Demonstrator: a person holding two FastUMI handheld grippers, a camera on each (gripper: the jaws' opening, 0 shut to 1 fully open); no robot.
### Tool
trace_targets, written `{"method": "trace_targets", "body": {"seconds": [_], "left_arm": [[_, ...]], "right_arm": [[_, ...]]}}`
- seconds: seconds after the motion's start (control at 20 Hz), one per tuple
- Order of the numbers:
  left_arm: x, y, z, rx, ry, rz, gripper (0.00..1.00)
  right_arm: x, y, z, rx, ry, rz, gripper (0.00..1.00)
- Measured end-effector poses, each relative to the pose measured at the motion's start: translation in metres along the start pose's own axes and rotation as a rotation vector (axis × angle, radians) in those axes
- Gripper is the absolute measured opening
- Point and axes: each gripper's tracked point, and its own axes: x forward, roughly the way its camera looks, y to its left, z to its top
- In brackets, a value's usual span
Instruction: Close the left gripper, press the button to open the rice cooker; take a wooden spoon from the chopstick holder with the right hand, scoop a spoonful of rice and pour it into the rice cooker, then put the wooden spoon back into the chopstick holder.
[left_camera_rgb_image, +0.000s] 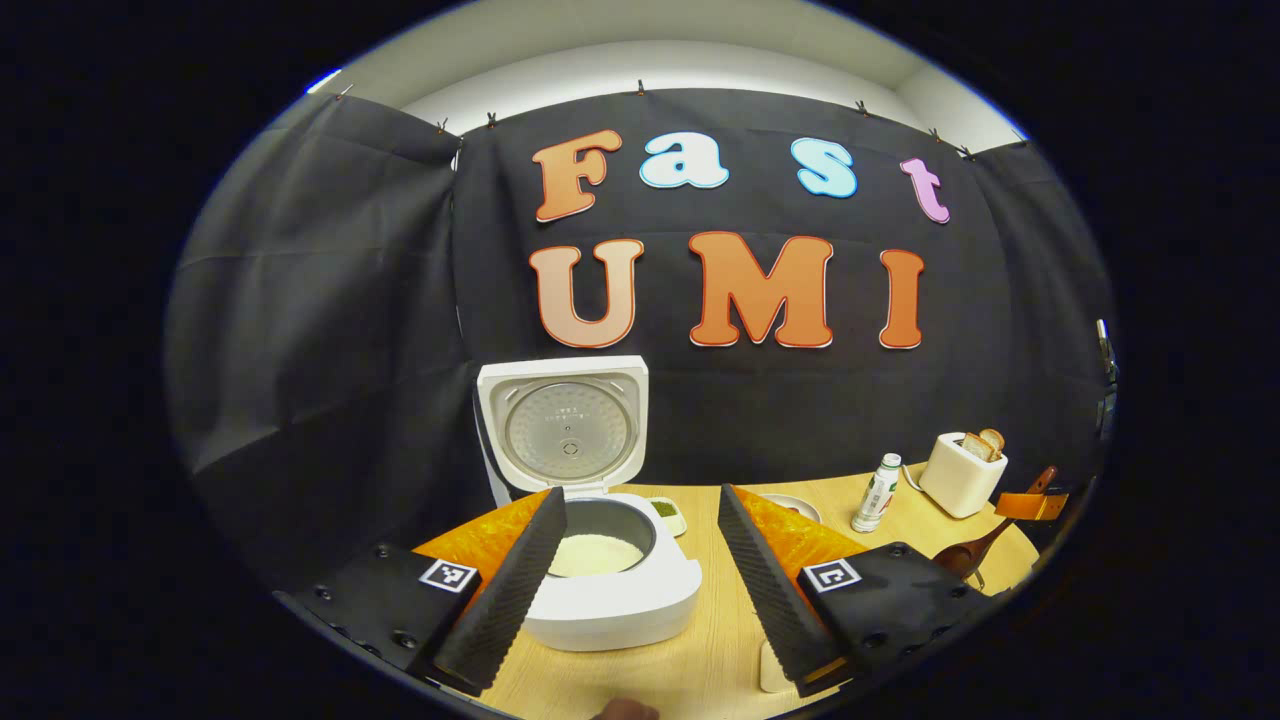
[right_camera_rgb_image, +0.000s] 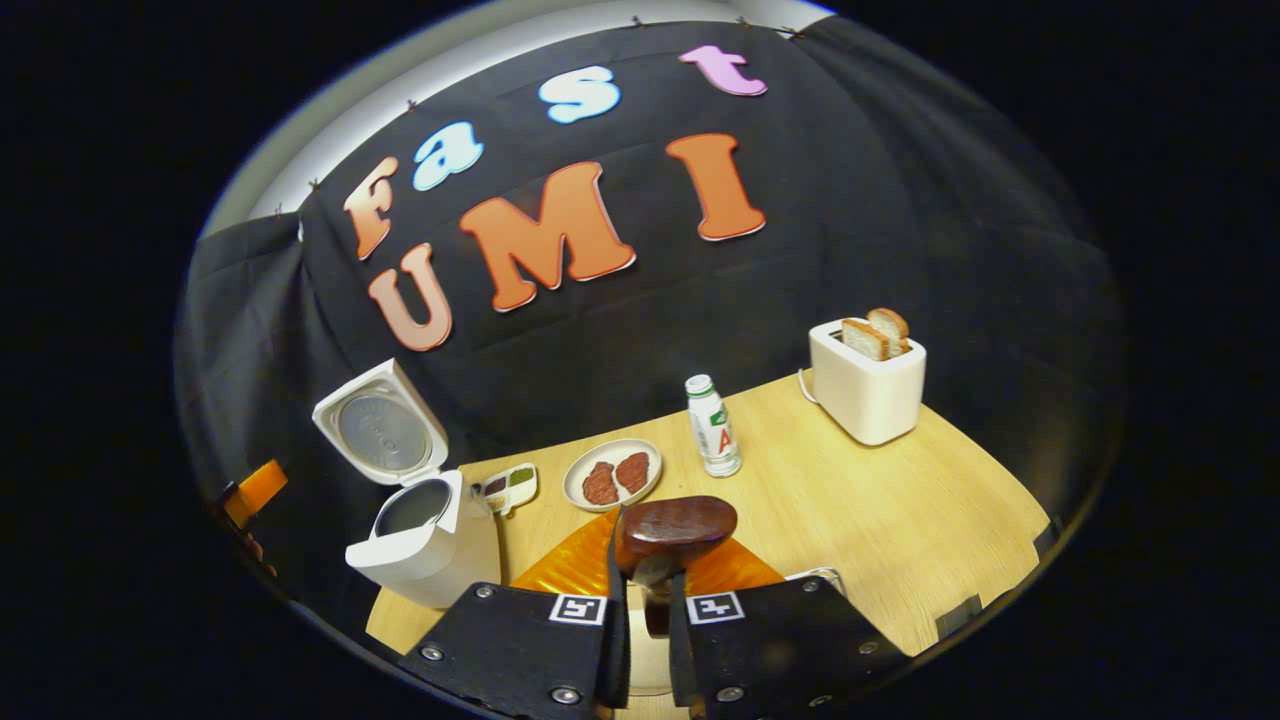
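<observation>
Right gripper (right_camera_rgb_image: 645, 600): fingers nearly together, clamping the wooden spoon (right_camera_rgb_image: 672, 528) handle.
Left gripper (left_camera_rgb_image: 640, 570): fingers wide apart, holding nothing.
Rice cooker (left_camera_rgb_image: 600, 560): lid up, ahead between left fingers.

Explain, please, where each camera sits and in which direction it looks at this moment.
Left gripper view: rides on the left gripper, low over the table, facing the open rice cooker; its own fingers spread apart.
Right gripper view: rides on the right gripper, higher, tilted, looking across the table to the toaster; its fingers clamp the wooden spoon.
Shared: rice cooker, toaster, bottle, black cloth wall.
</observation>
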Motion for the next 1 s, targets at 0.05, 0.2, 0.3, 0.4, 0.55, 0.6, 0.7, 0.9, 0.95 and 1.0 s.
{"method": "trace_targets", "body": {"seconds": [0.05, 0.2, 0.3, 0.4, 0.55, 0.6, 0.7, 0.9, 0.95, 1.0], "left_arm": [[-0.002, 0.003, -0.003, -0.009, 0.005, 0.006, 1.0], [-0.009, 0.018, -0.013, -0.021, 0.025, 0.04, 1.0], [-0.012, 0.028, -0.017, -0.022, 0.036, 0.066, 1.0], [-0.016, 0.036, -0.023, -0.025, 0.048, 0.09, 1.0], [-0.021, 0.047, -0.029, -0.031, 0.065, 0.121, 1.0], [-0.022, 0.05, -0.03, -0.032, 0.07, 0.13, 1.0], [-0.022, 0.055, -0.033, -0.031, 0.077, 0.147, 1.0], [-0.022, 0.062, -0.037, -0.032, 0.09, 0.168, 1.0], [-0.02, 0.064, -0.038, -0.031, 0.095, 0.171, 1.0], [-0.02, 0.064, -0.04, -0.031, 0.099, 0.171, 1.0]], "right_arm": [[0.005, 0.009, -0.006, -0.03, 0.014, 0.013, 0.15], [0.02, 0.024, -0.031, -0.118, 0.057, 0.023, 0.15], [0.03, 0.026, -0.052, -0.199, 0.09, 0.02, 0.15], [0.038, 0.026, -0.065, -0.279, 0.103, 0.004, 0.15], [0.048, 0.031, -0.08, -0.379, 0.106, -0.006, 0.15], [0.052, 0.031, -0.085, -0.423, 0.097, -0.014, 0.16], [0.058, 0.033, -0.095, -0.486, 0.092, -0.022, 0.16], [0.065, 0.029, -0.122, -0.562, 0.112, -0.044, 0.16], [0.065, 0.03, -0.123, -0.591, 0.101, -0.042, 0.16], [0.066, 0.034, -0.126, -0.621, 0.093, -0.031, 0.16]]}}
